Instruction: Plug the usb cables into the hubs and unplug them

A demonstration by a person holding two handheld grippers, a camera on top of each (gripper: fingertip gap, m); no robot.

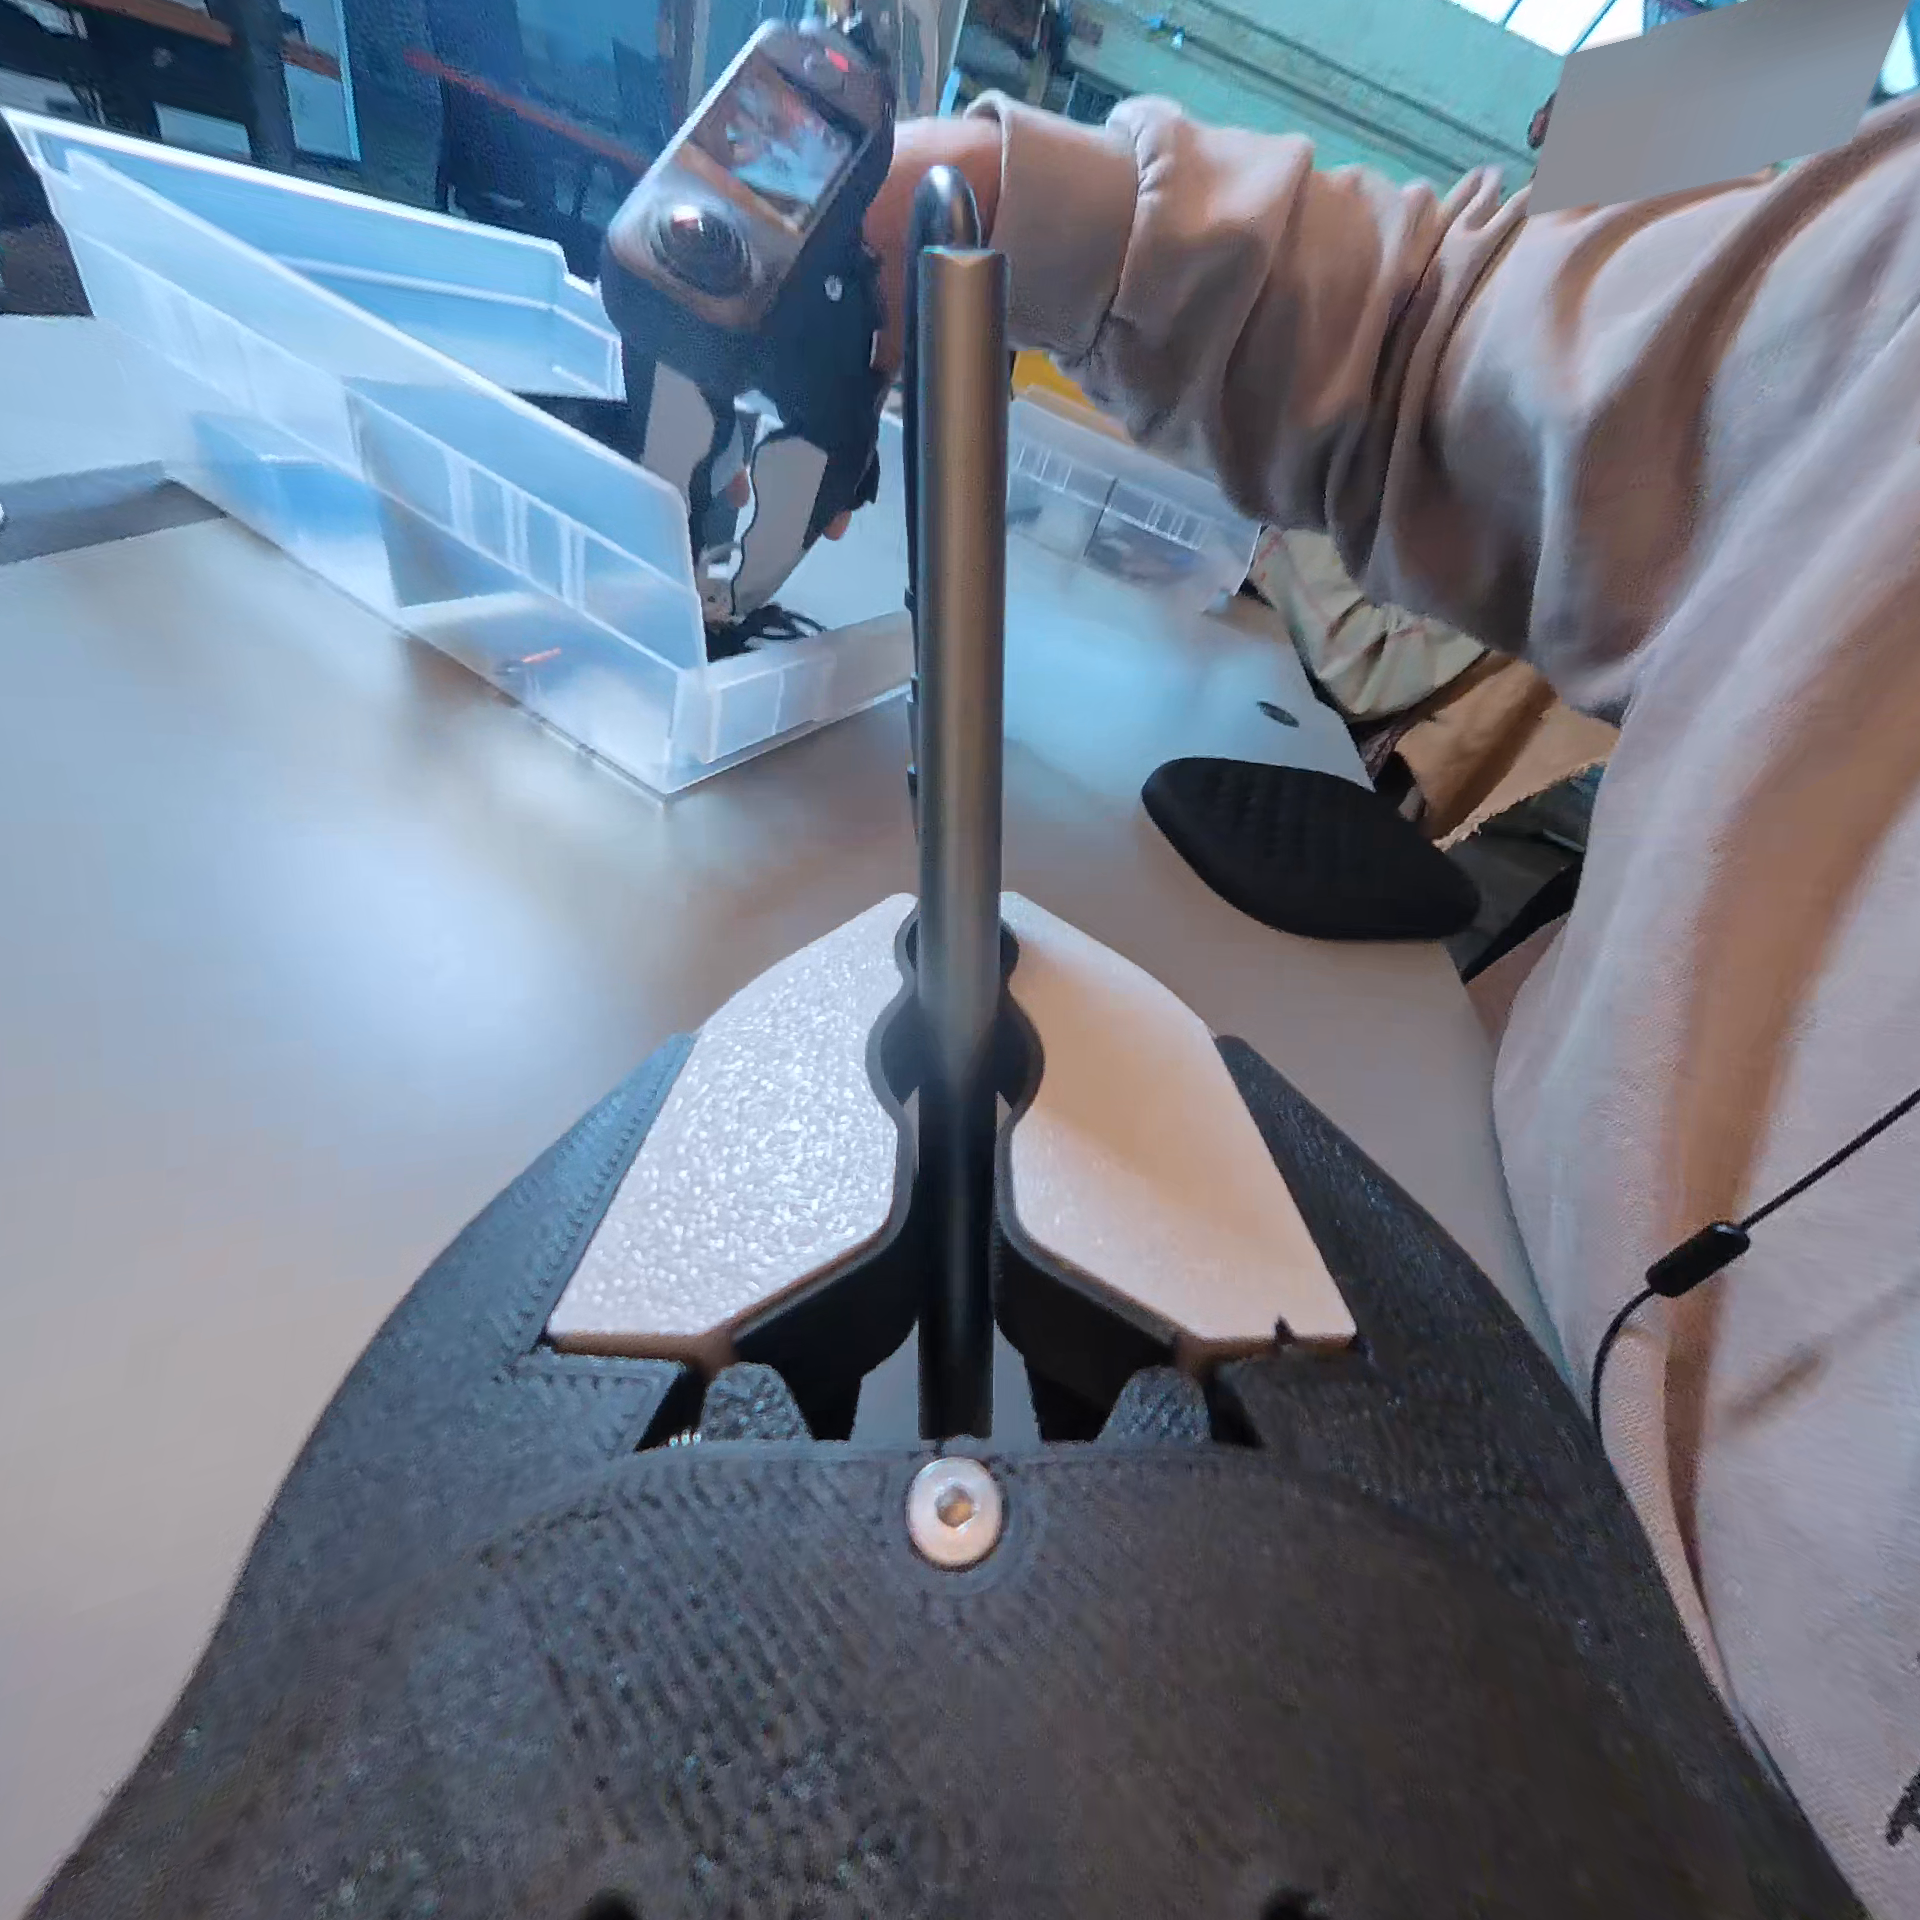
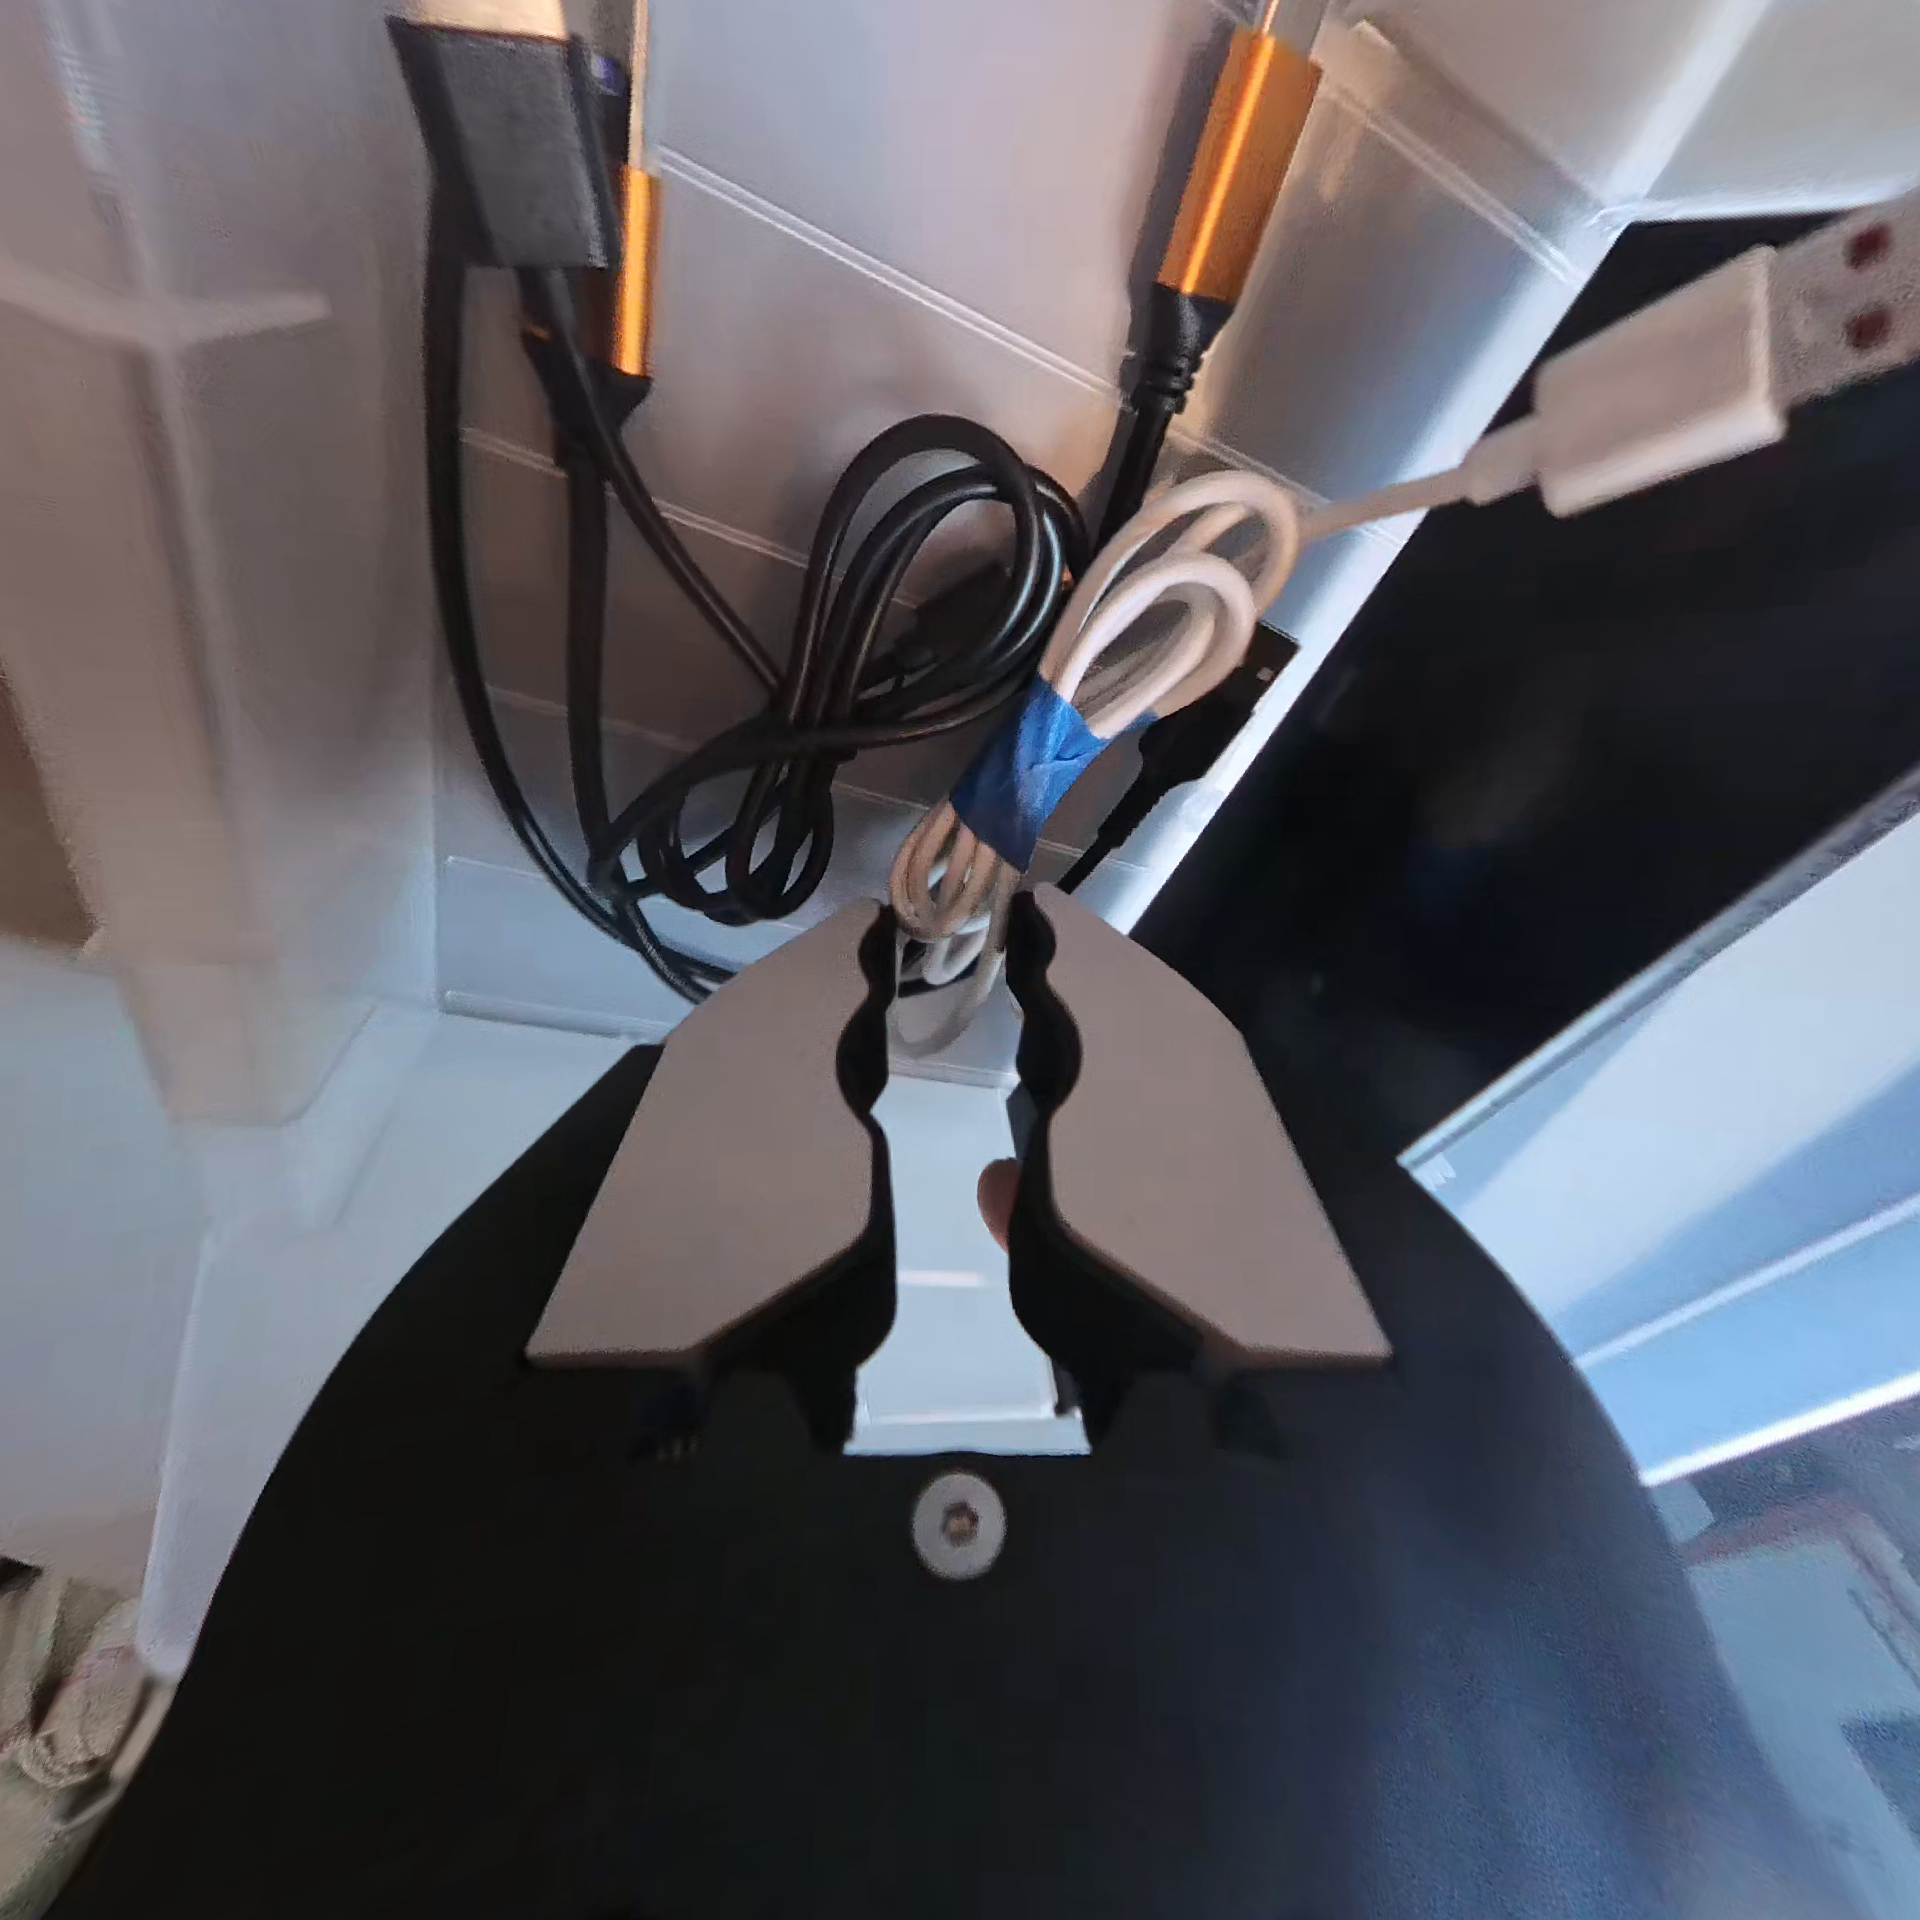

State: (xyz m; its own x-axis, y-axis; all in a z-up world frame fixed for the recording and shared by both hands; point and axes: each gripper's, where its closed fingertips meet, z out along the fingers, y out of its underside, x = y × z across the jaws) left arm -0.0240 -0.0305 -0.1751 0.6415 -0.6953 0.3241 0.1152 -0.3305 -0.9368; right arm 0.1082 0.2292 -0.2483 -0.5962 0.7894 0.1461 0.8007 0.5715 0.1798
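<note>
Holding the hub [image 1: 958,665] edge-on, my left gripper [image 1: 956,966] is clamped on it above the table [image 1: 312,935]. My right gripper [image 2: 956,935], jaws partly apart around the taped white cable [image 2: 1049,748], reaches into the clear bin [image 2: 935,312] where the black cables [image 2: 831,665] lie. Judging by this, nothing is plugged in yet; every plugging and unplugging remains.

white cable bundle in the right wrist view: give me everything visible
The white cable is thin, smooth and folded into several loops, bound mid-bundle by blue tape. One end runs up-right to a white USB plug with a metal tip, unplugged. The bundle's lower loops sit between the right gripper fingers, in a clear plastic bin beside black cables.
</note>
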